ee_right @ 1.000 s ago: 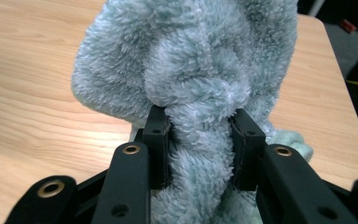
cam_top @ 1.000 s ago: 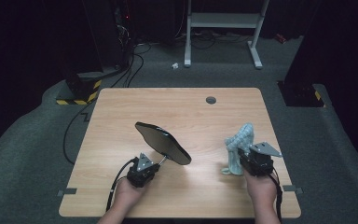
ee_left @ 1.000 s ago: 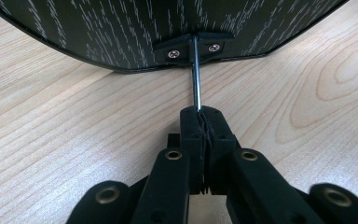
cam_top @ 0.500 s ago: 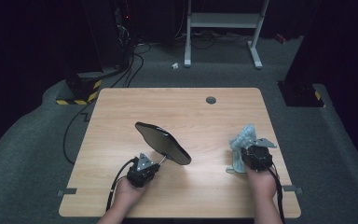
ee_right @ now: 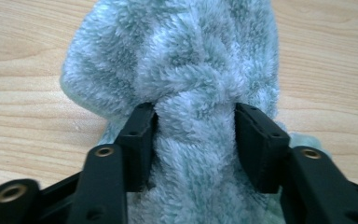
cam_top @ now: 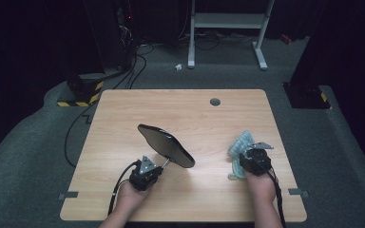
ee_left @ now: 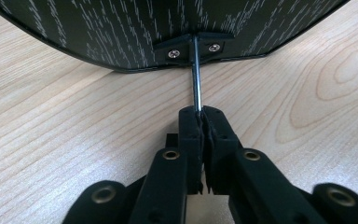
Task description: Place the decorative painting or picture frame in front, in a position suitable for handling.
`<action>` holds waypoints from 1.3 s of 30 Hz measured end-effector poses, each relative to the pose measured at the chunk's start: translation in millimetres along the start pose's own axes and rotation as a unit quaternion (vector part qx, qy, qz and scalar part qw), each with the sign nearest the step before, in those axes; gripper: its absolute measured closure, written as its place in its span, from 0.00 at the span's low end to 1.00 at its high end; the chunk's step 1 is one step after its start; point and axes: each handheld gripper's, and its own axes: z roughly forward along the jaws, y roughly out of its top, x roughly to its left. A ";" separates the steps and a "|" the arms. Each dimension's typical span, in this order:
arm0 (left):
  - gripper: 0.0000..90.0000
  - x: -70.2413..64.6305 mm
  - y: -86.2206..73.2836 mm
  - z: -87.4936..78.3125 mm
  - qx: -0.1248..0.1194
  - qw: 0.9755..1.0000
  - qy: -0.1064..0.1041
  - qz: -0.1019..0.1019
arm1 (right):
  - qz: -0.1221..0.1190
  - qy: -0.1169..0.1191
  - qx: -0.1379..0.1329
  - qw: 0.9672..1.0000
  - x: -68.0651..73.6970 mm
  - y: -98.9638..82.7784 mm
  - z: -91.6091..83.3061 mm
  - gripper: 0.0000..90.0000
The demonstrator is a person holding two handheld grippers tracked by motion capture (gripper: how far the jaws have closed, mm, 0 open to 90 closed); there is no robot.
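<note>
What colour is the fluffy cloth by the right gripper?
Pale blue-green with lighter checks; the cloth shows best in the right gripper view.

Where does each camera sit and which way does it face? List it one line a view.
High view: above the person's side, looking forward and down on the table; both forearms, left gripper, right gripper.
Left gripper view: on that gripper, looking along shut jaws that pinch the mirror's thin metal stem.
Right gripper view: on that gripper, jaws astride the fluffy cloth, just opening.
Shared: the high view also shows the mirror and cloth.
</note>
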 end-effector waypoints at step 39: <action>0.75 0.3 -0.1 0.2 -0.001 1.000 0.004 -0.009 | -0.093 0.105 -0.041 0.989 108.7 -43.8 -21.3 0.45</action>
